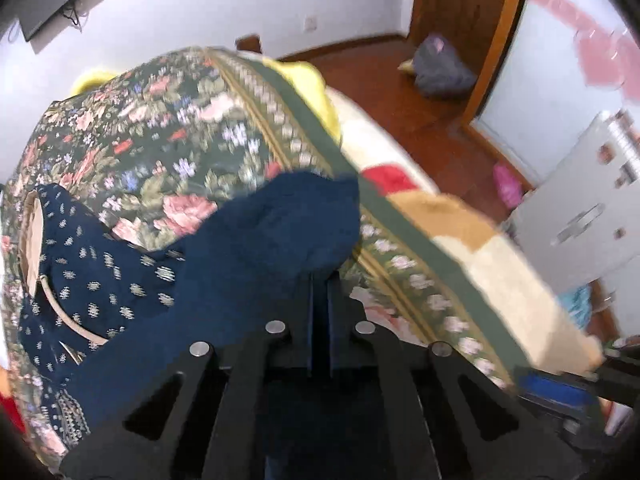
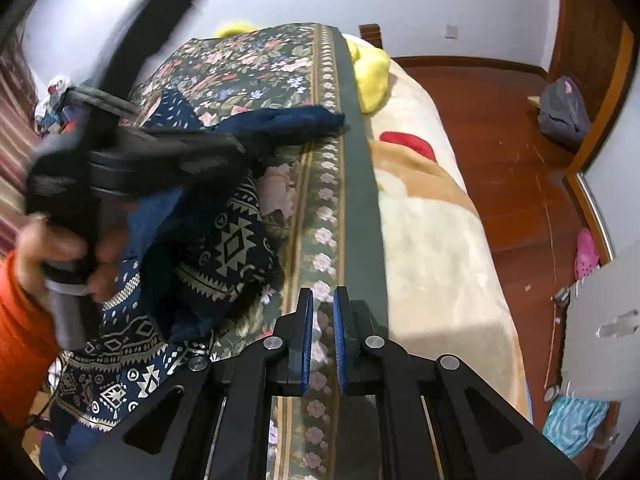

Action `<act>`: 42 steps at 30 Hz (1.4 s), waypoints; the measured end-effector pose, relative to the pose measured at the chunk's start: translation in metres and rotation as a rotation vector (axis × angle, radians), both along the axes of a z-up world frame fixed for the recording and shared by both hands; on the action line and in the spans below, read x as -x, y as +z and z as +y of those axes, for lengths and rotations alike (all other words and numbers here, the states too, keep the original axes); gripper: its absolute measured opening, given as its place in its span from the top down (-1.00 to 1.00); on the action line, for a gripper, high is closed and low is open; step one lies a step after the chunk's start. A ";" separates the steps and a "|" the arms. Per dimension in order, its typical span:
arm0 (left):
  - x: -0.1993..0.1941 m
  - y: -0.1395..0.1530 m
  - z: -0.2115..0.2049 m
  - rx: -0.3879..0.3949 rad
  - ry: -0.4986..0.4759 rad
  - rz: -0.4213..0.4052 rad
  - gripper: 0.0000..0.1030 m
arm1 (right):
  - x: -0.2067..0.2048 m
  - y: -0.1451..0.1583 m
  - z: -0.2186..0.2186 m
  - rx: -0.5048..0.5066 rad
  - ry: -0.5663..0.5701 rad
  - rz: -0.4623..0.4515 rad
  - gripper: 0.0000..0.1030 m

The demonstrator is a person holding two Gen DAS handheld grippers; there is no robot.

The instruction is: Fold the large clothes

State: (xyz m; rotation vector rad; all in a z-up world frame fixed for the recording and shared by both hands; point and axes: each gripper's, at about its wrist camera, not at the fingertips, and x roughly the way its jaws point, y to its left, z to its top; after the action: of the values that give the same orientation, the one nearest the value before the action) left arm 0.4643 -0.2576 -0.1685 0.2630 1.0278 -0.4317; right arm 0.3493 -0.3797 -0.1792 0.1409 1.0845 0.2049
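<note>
Navy patterned garment [image 2: 224,236] lies bunched on the floral bedspread [image 2: 256,64]; left tongs [image 1: 320,280] pinch a fold, right tongs [image 2: 322,320] hang slightly parted, empty. Better lift high, keeping cloth taut.

A navy garment [image 1: 224,256], dotted with small pale motifs up top and banded with cream geometric patterns at its hem [image 2: 224,248], lies rumpled on the floral bedspread, one plain-blue part lifted, seemingly a sleeve.
</note>
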 end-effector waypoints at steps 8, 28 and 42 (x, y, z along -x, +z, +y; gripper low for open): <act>0.043 0.101 0.100 0.122 0.022 -0.198 0.91 | -0.016 0.025 0.031 -0.001 0.067 -0.084 0.88; 0.167 -0.061 0.351 0.078 0.416 0.210 0.39 | -0.021 -0.019 0.135 0.209 0.218 -0.001 0.88; 0.114 -0.038 0.397 0.217 0.580 0.104 -0.12 | -0.030 0.008 0.137 0.193 0.211 -0.026 0.88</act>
State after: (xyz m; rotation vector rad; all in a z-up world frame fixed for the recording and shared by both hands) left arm 0.3500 0.1390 -0.2062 -0.2544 1.0948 -0.0274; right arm 0.3790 -0.2430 -0.1712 -0.1501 1.0874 0.2889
